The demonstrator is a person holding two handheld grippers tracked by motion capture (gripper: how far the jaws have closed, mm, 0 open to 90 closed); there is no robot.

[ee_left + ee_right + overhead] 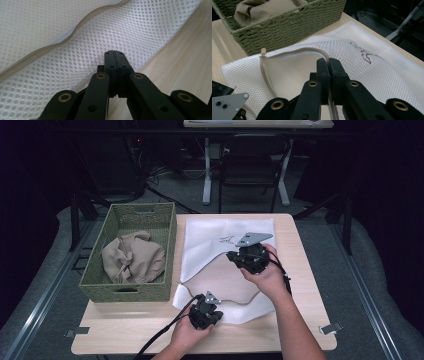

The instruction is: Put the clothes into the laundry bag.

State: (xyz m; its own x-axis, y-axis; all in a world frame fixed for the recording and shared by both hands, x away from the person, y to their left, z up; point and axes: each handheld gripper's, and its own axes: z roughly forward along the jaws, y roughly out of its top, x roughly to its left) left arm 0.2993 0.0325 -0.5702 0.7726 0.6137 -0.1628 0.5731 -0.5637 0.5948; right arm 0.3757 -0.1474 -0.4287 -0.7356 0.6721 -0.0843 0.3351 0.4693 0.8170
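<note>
**Both grippers pinching a white mesh bag on the table**

Nearest the high camera, at the lower middle of the frame, the left gripper sits at the bottom edge of the white mesh laundry bag. Its own view shows its jaws pressed together on the mesh close to the bag's edge. Higher and to the right, the right gripper rests over the bag's middle; its own view shows its jaws pinched on the beige zipper where that seam curves.

Under the bag lies a light wooden table. At the left of the frame a green woven basket stands just beside the bag, holding crumpled tan cloth. Dark floor, cables and a chair fill the upper frame.

Seen from above, the bag's long axis runs from the bottom of the frame toward the top, with a small dark emblem near its upper end. The zipper crosses it roughly left to right in a wavy line.
</note>
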